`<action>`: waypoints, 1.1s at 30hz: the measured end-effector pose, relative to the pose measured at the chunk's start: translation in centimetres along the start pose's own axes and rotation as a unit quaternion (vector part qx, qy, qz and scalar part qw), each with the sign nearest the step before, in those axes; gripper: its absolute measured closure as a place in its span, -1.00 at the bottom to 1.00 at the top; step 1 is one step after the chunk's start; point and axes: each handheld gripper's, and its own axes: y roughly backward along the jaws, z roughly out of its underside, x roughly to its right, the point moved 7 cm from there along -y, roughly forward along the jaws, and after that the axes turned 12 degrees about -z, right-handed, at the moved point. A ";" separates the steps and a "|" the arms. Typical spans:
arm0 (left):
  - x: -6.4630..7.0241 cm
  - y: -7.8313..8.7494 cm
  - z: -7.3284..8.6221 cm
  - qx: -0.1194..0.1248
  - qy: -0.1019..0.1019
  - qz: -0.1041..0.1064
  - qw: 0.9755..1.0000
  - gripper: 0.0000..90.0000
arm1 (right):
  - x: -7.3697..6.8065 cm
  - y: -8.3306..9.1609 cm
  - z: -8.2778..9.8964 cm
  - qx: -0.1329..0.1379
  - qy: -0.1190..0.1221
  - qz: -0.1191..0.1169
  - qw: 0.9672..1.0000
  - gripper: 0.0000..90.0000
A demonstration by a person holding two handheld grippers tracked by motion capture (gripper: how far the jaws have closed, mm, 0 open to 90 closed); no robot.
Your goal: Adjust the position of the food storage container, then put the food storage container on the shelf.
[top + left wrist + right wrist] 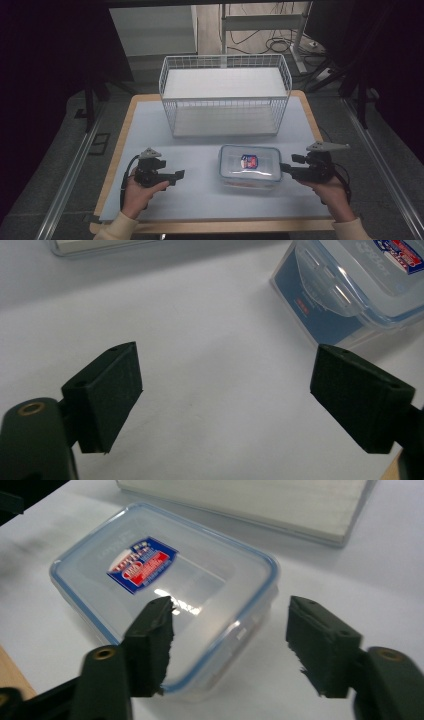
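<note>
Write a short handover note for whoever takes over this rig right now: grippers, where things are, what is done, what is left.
Left gripper: open, holding nothing, over the white table, left of the lidded container.
Right gripper: open, at the container's right end, its corner between the jaws, not yet clamped.
Container: lid on, sitting in front of the wire basket.
Done: nothing visibly moved.
Left: probably grip the container from both ends and lift it, perhaps into the basket.

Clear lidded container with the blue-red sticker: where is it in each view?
High view: container at centre right, in front of the wire basket, just left of the right hand-held gripper.
Left gripper view: top right corner, beyond the open jaws.
Right gripper view: centre left, right behind the open jaws.
Shared landmark: the blue-red sticker on its lid.
</note>
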 end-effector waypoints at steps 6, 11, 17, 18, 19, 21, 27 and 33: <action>0.8 -0.1 -0.3 0.003 -0.004 0.004 1.000 -0.70 | 0.7 0.6 0.2 0.019 -0.020 -0.023 0.999 -0.43; 1.7 -0.4 -0.9 0.006 -0.005 0.007 1.000 -0.70 | 1.0 0.5 0.2 0.025 -0.028 -0.038 0.999 -0.51; 3.1 -1.1 -2.2 0.009 -0.002 0.018 1.000 -0.71 | 1.1 0.5 0.1 0.028 -0.034 -0.049 0.998 -0.56; 3.1 -1.1 -2.2 0.009 -0.002 0.018 1.000 -0.70 | 1.1 0.5 0.1 0.028 -0.034 -0.049 0.998 -0.56; 3.6 -1.5 -2.6 0.007 0.001 0.027 1.000 -0.70 | 1.1 0.4 0.1 0.026 -0.036 -0.053 0.998 -0.58; 4.2 -1.9 -3.1 0.004 0.002 0.034 0.999 -0.70 | 1.2 0.2 0.1 0.022 -0.038 -0.055 0.997 -0.58; 5.7 -3.6 -4.3 -0.003 -0.001 0.055 0.998 -0.68 | 1.2 0.1 0.1 0.023 -0.043 -0.061 0.997 -0.58; 6.8 -5.6 -5.0 -0.022 0.010 0.087 0.996 -0.66 | 1.2 -0.5 0.2 0.022 -0.043 -0.068 0.996 -0.58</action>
